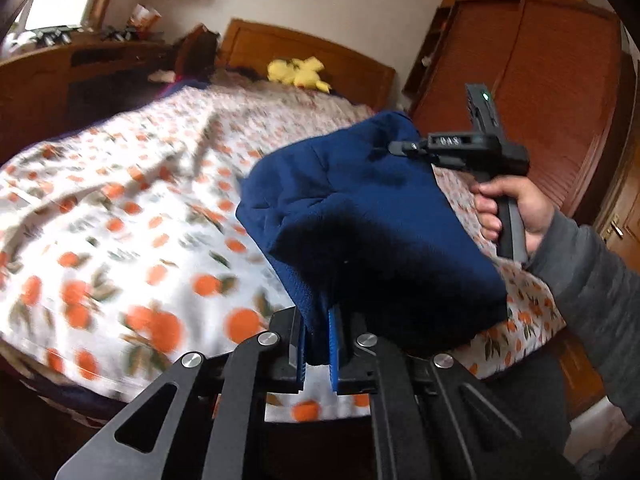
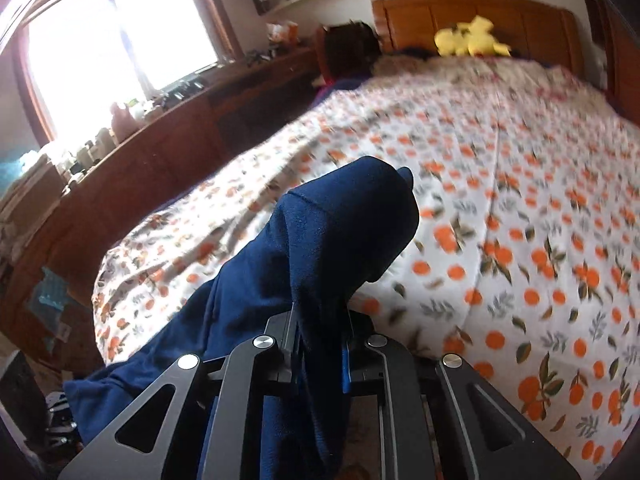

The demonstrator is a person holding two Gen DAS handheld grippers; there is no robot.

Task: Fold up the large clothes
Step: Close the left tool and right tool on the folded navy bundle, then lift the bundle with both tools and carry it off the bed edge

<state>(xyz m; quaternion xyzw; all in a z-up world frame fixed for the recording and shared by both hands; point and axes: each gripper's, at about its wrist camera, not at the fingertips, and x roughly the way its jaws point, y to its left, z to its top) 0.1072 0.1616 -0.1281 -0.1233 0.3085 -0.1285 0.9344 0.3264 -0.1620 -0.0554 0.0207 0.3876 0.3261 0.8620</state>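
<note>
A dark blue garment is held up over the foot of a bed with an orange-print cover. My left gripper is shut on a fold of the garment at the bottom of the left wrist view. My right gripper shows there at the right, held in a hand, its jaws at the garment's far edge. In the right wrist view my right gripper is shut on the blue garment, which bunches above the jaws and hangs down to the left over the bed cover.
A yellow plush toy lies by the wooden headboard. A wooden wardrobe stands to the right. A long wooden dresser with clutter runs under the window on the left.
</note>
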